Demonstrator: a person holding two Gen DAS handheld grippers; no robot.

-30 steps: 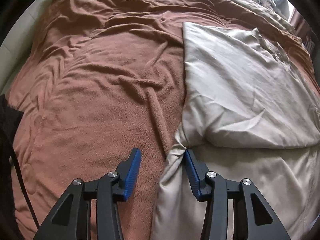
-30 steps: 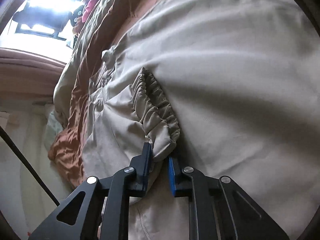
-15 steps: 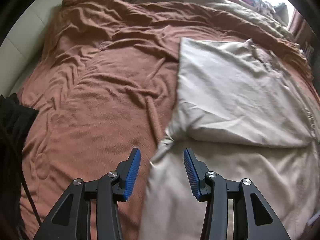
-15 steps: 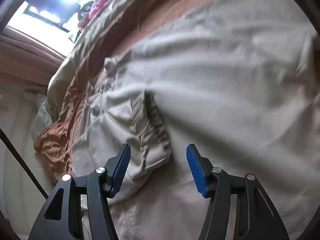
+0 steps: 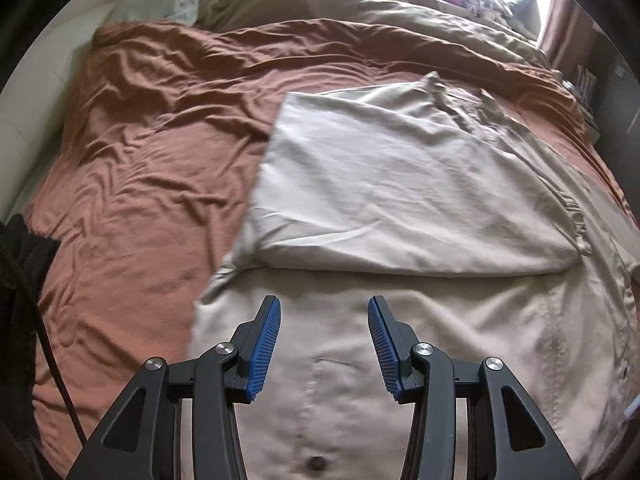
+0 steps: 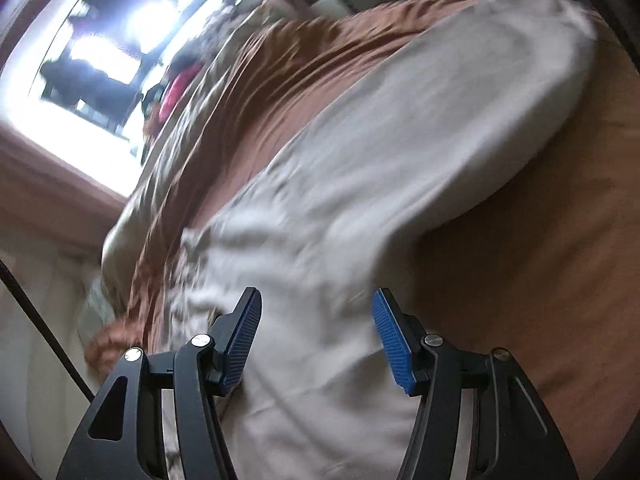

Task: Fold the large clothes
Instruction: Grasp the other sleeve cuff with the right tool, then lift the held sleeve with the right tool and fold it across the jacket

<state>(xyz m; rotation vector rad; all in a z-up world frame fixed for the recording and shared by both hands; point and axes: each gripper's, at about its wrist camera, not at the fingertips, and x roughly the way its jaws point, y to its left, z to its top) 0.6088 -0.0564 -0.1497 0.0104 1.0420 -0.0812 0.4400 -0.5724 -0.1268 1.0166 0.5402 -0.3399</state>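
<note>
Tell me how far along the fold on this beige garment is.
One fold looks done: a panel of the beige garment lies doubled over its lower part on the brown blanket. Nothing is in hand: the left gripper and right gripper both have open jaws above the cloth, the right's having just opened. Left: folding the buttoned lower part; it lies flat.

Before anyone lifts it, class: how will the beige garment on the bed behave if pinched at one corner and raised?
The beige garment would probably hang limp: it is already folded over itself and creased. It looks thin, so likely light. It may drag rather than slide cleanly, as the brown blanket under it is rumpled.
</note>
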